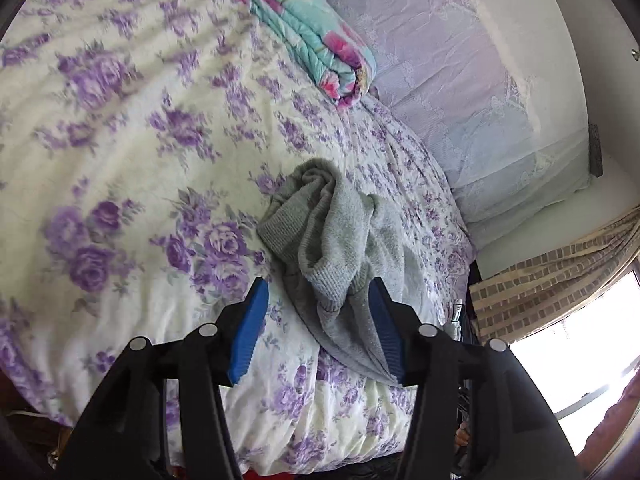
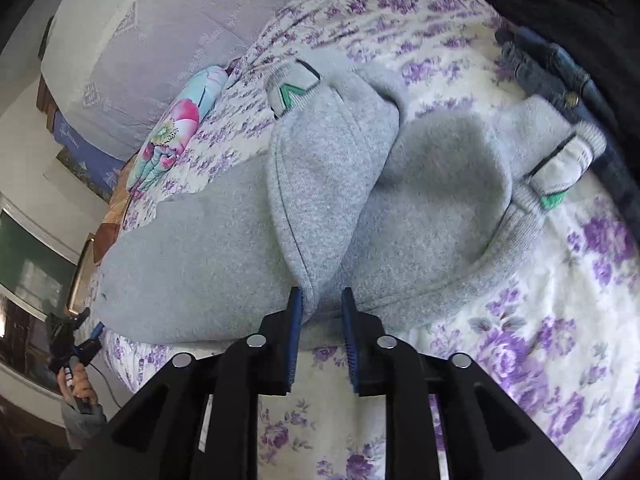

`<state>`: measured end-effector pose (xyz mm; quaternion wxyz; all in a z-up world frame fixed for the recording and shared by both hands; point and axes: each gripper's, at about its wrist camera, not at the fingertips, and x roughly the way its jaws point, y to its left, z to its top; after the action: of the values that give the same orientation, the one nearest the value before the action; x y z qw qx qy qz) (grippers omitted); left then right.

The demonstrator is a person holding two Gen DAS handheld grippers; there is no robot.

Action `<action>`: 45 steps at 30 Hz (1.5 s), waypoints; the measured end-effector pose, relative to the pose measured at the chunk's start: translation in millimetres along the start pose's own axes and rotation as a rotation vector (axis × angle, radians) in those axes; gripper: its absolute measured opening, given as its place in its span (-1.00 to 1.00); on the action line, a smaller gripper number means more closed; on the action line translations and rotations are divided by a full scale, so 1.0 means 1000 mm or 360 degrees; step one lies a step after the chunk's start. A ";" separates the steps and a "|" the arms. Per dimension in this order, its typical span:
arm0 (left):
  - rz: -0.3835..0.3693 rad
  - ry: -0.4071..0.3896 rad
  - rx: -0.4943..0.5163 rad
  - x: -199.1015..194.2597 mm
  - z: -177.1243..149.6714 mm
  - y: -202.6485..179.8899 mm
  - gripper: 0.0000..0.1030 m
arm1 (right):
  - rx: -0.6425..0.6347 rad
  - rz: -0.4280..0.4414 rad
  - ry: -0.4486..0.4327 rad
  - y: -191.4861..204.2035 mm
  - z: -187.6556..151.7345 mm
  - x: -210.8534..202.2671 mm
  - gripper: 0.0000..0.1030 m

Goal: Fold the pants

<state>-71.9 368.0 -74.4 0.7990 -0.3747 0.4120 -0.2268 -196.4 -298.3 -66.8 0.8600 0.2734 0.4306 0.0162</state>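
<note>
The grey pants (image 2: 248,216) are spread in a rumpled heap on the bed (image 2: 540,320), over its purple-flowered cover. In the right wrist view, the right tool (image 2: 320,300) is seen partly open, its blue pads set on either side of a raised fold of the grey fabric; the fold lies against the left pad, while a gap remains at the right pad, so the cloth is not clamped. In the left wrist view, the left tool (image 1: 318,292) is held wide open above the ribbed end of the pants (image 1: 332,248). Nothing is gripped by it, though whether the right pad touches the cloth cannot be told. A rolled floral quilt (image 1: 316,32) lies well apart, near the pillow (image 1: 460,80).
</note>
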 end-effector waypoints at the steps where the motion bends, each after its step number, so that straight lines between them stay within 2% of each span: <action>1: -0.0010 -0.0030 0.0016 -0.006 -0.001 -0.006 -0.03 | -0.0063 -0.0041 -0.0071 0.007 0.003 -0.009 -0.53; 3: -0.0022 -0.0038 0.0110 -0.007 -0.001 -0.026 -0.03 | -0.0218 -0.0059 -0.0193 0.030 0.010 -0.023 -0.49; 5: -0.0051 0.0025 0.0232 0.008 -0.004 -0.054 -0.02 | -0.0359 0.0044 -0.0229 0.061 0.018 -0.019 -0.17; 7: -0.0109 0.0120 0.0349 0.035 -0.009 -0.084 0.16 | -0.0454 0.0128 -0.0229 0.090 0.025 0.000 0.05; 9: -0.0162 0.0211 0.0432 0.067 -0.018 -0.108 0.31 | -0.0506 0.0167 -0.0199 0.113 0.030 0.028 0.05; 12: -0.0099 0.0368 0.0514 0.119 -0.035 -0.123 0.32 | -0.0447 0.0145 -0.0147 0.123 0.042 0.072 0.05; 15: 0.0062 0.0400 0.0534 0.149 -0.043 -0.111 0.31 | -0.0287 0.0026 -0.0166 0.103 0.049 0.088 0.05; 16: 0.0060 0.0404 0.0519 0.151 -0.044 -0.105 0.28 | -0.0249 -0.0020 -0.0189 0.092 0.050 0.084 0.01; 19: -0.0028 0.0394 0.0480 0.139 -0.041 -0.091 0.22 | -0.0106 -0.0149 -0.0325 0.041 0.046 0.040 -0.30; 20: -0.0055 0.0390 0.0466 0.135 -0.040 -0.088 0.22 | 0.0002 -0.0210 -0.0375 0.017 0.041 0.020 -0.15; 21: -0.0080 0.0389 0.0452 0.131 -0.039 -0.085 0.22 | 0.0120 -0.0320 -0.0443 -0.008 0.034 -0.002 -0.15; 22: -0.0099 0.0392 0.0439 0.128 -0.039 -0.081 0.22 | 0.0229 -0.0314 -0.0488 -0.034 0.027 -0.024 -0.23; 23: -0.0104 0.0393 0.0435 0.128 -0.040 -0.081 0.22 | 0.0333 -0.0254 -0.0456 -0.056 0.020 -0.034 -0.23; 24: -0.0105 0.0394 0.0437 0.128 -0.040 -0.079 0.22 | 0.0426 -0.0247 -0.0438 -0.070 0.013 -0.043 -0.19; 25: -0.0098 0.0390 0.0443 0.128 -0.041 -0.079 0.22 | 0.0472 -0.0256 -0.0466 -0.076 0.005 -0.054 0.00; 26: -0.0086 0.0387 0.0448 0.128 -0.042 -0.080 0.23 | 0.0466 -0.0255 -0.0491 -0.077 0.002 -0.061 0.10; 29: -0.0060 0.0377 0.0440 0.129 -0.043 -0.082 0.24 | 0.0416 -0.0202 -0.0514 -0.075 0.005 -0.067 0.14; 36: -0.0063 0.0356 0.0399 0.127 -0.048 -0.078 0.25 | 0.0598 0.0037 -0.0445 -0.093 0.015 -0.041 0.13; 39: -0.0084 0.0352 0.0364 0.127 -0.048 -0.074 0.25 | 0.0543 0.0023 -0.0454 -0.090 0.022 -0.037 0.02; 45: -0.0084 0.0350 0.0346 0.126 -0.048 -0.072 0.25 | 0.0487 -0.0017 -0.0521 -0.086 0.028 -0.059 0.04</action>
<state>-45.0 219.3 -97.0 0.7787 -0.2696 0.4600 -0.3307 -230.4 -399.5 -52.2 0.8669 0.3974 0.2843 -0.0984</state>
